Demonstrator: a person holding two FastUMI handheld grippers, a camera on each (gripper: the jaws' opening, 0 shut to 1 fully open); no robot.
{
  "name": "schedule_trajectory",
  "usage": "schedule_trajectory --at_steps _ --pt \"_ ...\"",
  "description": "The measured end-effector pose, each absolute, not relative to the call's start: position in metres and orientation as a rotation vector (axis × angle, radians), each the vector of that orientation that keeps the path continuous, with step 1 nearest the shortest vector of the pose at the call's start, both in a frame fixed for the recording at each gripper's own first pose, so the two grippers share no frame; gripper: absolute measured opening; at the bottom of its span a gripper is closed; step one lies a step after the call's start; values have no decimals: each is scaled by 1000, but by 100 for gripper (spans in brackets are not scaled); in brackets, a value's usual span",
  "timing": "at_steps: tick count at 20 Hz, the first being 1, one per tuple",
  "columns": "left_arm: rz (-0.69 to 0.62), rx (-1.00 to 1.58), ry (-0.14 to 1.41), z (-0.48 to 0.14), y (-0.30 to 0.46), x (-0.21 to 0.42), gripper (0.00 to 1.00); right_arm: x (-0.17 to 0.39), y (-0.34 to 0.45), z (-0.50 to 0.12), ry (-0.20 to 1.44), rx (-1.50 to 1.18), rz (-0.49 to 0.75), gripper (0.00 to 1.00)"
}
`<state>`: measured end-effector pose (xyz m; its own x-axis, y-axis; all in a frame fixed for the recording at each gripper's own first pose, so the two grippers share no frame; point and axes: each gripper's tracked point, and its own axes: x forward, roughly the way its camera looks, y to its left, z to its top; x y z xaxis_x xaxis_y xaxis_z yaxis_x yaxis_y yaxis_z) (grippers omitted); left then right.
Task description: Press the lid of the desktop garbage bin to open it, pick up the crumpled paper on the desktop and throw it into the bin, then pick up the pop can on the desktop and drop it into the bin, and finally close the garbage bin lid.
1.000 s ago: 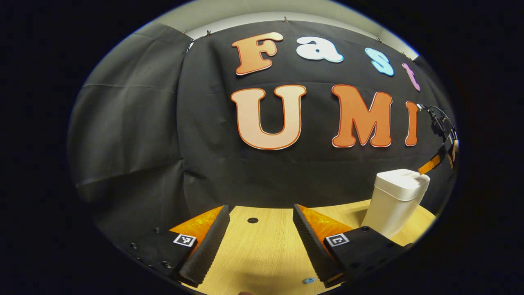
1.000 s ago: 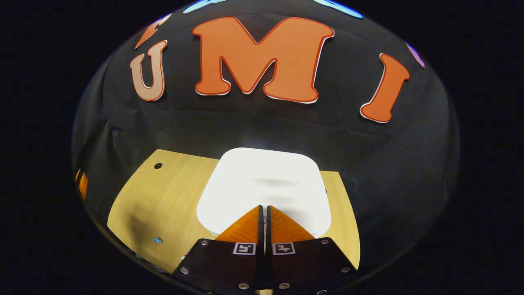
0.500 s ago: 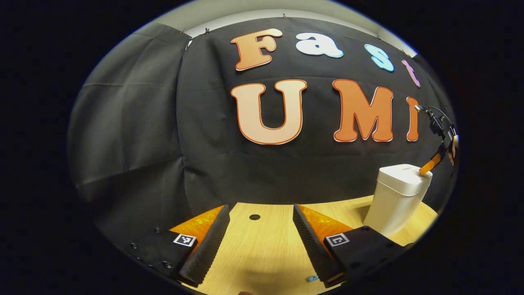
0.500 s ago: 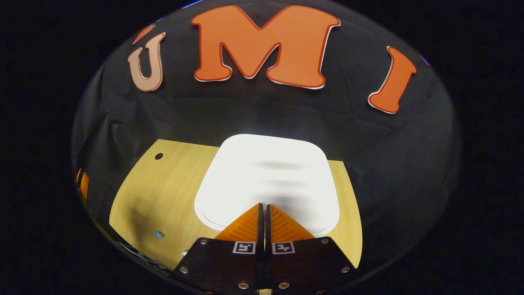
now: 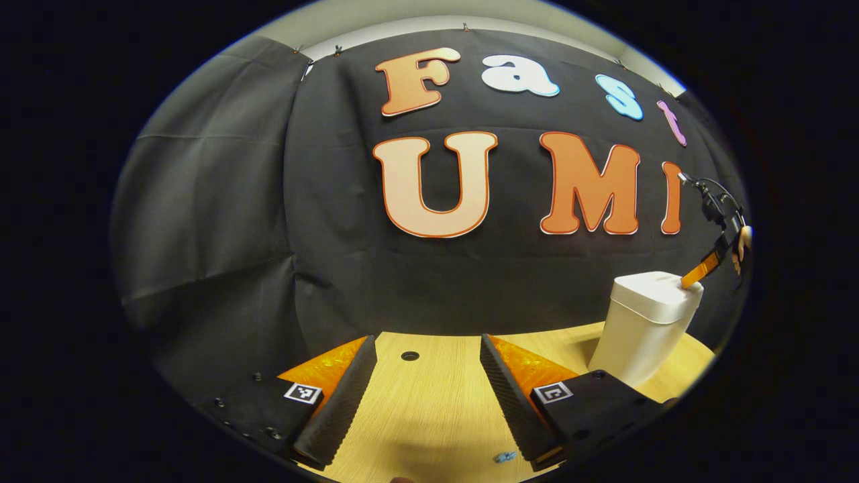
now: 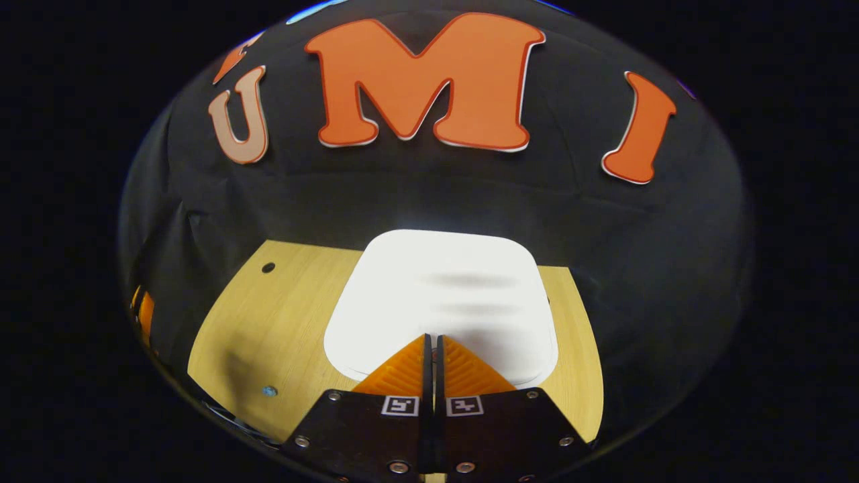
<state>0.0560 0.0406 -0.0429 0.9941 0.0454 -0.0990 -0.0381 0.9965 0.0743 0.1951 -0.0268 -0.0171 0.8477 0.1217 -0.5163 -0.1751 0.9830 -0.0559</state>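
Pressing down on the bin lid (image 6: 439, 302) with the right gripper (image 6: 433, 339), fingers squeezed together with nothing between them, tips resting near the lid's near edge. Seen from the left gripper view as well: right gripper (image 5: 691, 276) tipped onto the far corner of the white bin (image 5: 641, 329), which stands at the right end of the wooden table (image 5: 429, 402), close to the black cloth. Compared with a second ago, sitting lower against the lid, the lid looming larger under the tips and a thin seam showing along its near rim; compared with half a second ago, hardly any different. Probably the press at or near its deepest, lid not yet sprung up, so the first step looks under way rather than finished. Left gripper (image 5: 423, 382) hanging low over bare table with fingers spread wide and empty, about where it was a second ago. No crumpled paper or can to point to here; a small blue scrap (image 5: 504, 457) lying by the left gripper.
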Motion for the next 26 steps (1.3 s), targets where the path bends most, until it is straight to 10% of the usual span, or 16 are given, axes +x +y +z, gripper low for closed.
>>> schedule_trajectory --at_steps 21,26 --pt "-12 100 59 -21 20 45 99 77 -2 38 149 -108 96 2" --pt "-41 102 73 -32 8 42 99 60 17 20 150 -63 121 34"
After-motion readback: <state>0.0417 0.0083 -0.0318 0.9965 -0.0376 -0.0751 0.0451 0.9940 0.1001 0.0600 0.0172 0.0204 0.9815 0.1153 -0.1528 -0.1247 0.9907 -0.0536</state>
